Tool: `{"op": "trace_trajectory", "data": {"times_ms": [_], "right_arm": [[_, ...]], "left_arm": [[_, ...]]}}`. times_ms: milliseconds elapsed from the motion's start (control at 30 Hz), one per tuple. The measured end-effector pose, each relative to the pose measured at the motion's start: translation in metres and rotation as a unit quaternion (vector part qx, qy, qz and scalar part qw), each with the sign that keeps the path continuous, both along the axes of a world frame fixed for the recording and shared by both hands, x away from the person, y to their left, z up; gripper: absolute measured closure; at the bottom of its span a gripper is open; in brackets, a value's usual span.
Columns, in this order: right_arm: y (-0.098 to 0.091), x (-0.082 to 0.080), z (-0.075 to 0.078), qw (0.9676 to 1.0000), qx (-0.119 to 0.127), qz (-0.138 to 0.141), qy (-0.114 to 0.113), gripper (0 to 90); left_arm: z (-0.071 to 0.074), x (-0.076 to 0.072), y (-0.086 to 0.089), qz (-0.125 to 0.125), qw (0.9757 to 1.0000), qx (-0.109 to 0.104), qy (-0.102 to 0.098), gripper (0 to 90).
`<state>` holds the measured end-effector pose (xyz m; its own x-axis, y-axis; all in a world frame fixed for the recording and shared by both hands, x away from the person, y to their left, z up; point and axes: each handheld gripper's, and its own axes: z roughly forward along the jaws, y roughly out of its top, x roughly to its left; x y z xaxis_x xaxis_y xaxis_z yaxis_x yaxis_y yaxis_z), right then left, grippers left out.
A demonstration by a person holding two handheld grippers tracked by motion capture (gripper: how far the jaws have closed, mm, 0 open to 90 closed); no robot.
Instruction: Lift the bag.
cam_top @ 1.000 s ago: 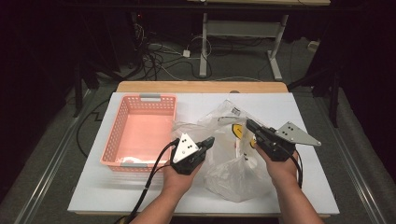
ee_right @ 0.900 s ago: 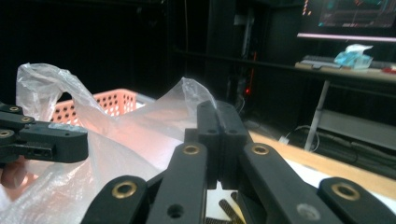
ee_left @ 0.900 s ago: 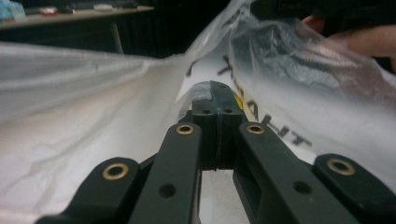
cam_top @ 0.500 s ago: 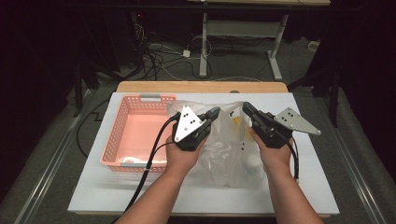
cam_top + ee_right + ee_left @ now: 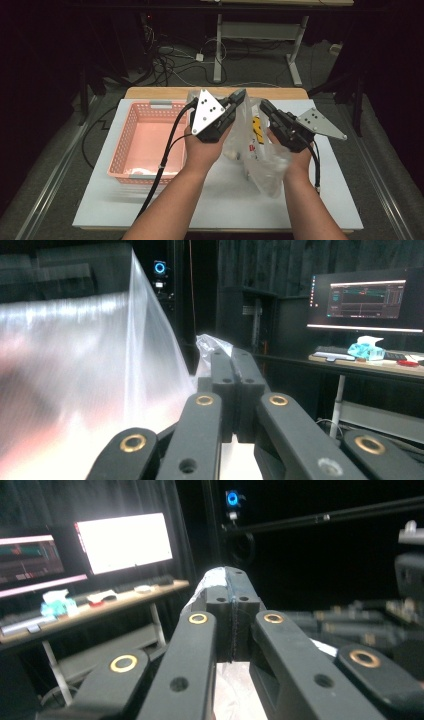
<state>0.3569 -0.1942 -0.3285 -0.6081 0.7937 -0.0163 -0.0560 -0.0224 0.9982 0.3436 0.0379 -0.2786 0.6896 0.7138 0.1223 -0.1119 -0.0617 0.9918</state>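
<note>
Both grippers, left gripper (image 5: 239, 96) and right gripper (image 5: 264, 105), I find clamped on the clear plastic bag (image 5: 260, 160), which hangs above the white table (image 5: 330, 200), apparently to spread its mouth.

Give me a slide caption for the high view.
Left gripper and right gripper pinch a clear plastic bag above the white table, beside a pink basket.

White rectangular table top (image 5: 100, 210): pink slatted plastic basket (image 5: 125, 150) on left half. Clear crumpled plastic bag (image 5: 265, 165) to basket's right, above table centre, betw. left gripper (image 5: 239, 96) & right gripper (image 5: 263, 105). Grippers near each other.
</note>
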Motion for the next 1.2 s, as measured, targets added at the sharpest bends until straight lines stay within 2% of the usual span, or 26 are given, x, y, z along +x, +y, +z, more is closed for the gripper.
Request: {"op": "trace_trajectory", "data": {"times_ms": [67,133,233,500,700,900,1000,1200], "right_arm": [[0.001,0.0,0.0,1.0,-0.001,0.002,0.0,90.0],[0.003,0.0,0.001,1.0,0.001,0.001,0.0,90.0],[0.004,-0.001,0.008,0.9999,0.011,0.001,-0.012,90.0],[0.013,-0.005,0.049,0.9978,0.031,0.006,-0.058,90.0],[0.021,-0.008,0.075,0.9951,0.046,0.009,-0.087,90.0],[0.03,-0.011,0.099,0.9924,0.043,0.008,-0.115,90.0],[0.032,-0.009,0.099,0.993,0.039,0.004,-0.112,90.0],[0.026,0.006,0.067,0.9965,0.039,-0.014,-0.073,90.0]], "left_arm": [[0.008,-0.001,0.001,0.002,0.9999,-0.005,-0.009,88.1],[0.013,-0.001,0.0,0.005,0.9999,-0.001,-0.016,88.1],[0.011,0.001,-0.001,0.01,0.9999,0.003,-0.013,88.0],[-0.004,0.008,0.002,0.018,0.9998,0.001,0.01,88.0],[-0.007,0.009,0.006,0.02,0.9997,-0.001,0.012,88.0],[-0.009,0.007,0.01,0.021,0.9997,-0.004,0.009,88.0],[-0.008,0.008,0.013,0.022,0.9997,-0.005,0.01,88.0],[0.001,0.011,0.014,0.023,0.9997,-0.004,0.006,88.0]]}}
